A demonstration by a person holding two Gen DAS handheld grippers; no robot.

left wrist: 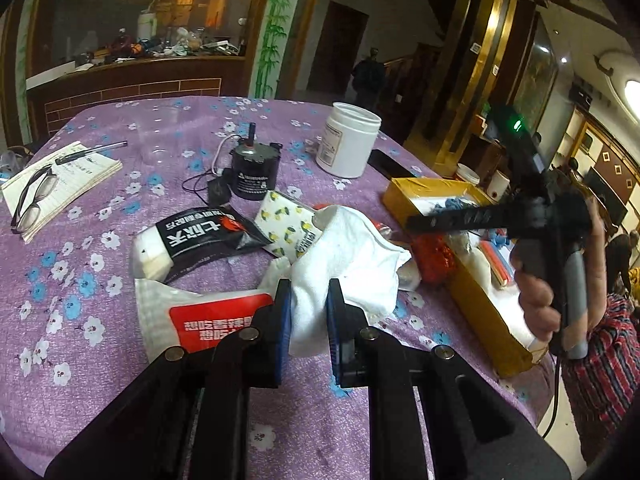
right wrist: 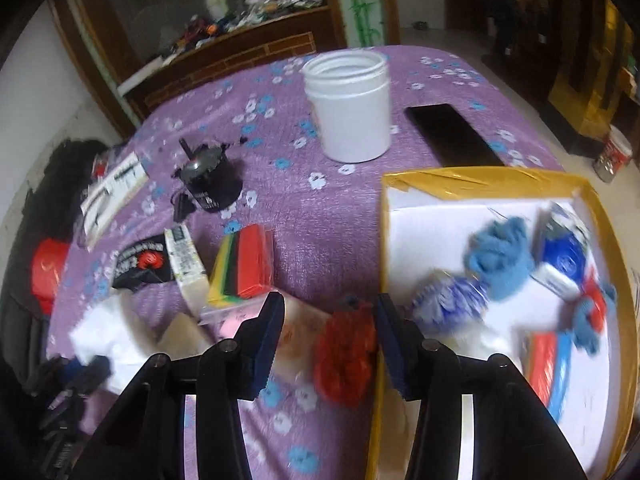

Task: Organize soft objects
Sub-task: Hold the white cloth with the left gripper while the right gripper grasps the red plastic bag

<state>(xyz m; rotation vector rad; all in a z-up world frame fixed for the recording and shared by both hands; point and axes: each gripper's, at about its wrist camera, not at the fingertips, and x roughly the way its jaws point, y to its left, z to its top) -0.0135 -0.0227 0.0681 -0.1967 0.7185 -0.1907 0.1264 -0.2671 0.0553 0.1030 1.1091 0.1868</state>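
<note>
My left gripper [left wrist: 309, 300] is shut on a white towel [left wrist: 352, 256] that bunches up over the purple floral tablecloth. A red mesh puff [right wrist: 344, 356] lies on the cloth beside the yellow-taped cardboard box [right wrist: 460, 180]; it also shows in the left wrist view [left wrist: 434, 258]. My right gripper [right wrist: 330, 312] is open above the puff, fingers on either side, not touching it. Inside the box lie a blue yarn bundle [right wrist: 500, 256], a blue-white puff [right wrist: 452, 300] and small packets. The right gripper [left wrist: 416, 222] shows over the box in the left wrist view.
A white open jar [right wrist: 352, 108], a black phone [right wrist: 452, 134], a black motor with cable [left wrist: 254, 172], a notebook with glasses and pen [left wrist: 60, 184], snack packets [left wrist: 200, 240], a tissue pack [left wrist: 288, 224] and a coloured cloth stack [right wrist: 244, 268] lie on the table.
</note>
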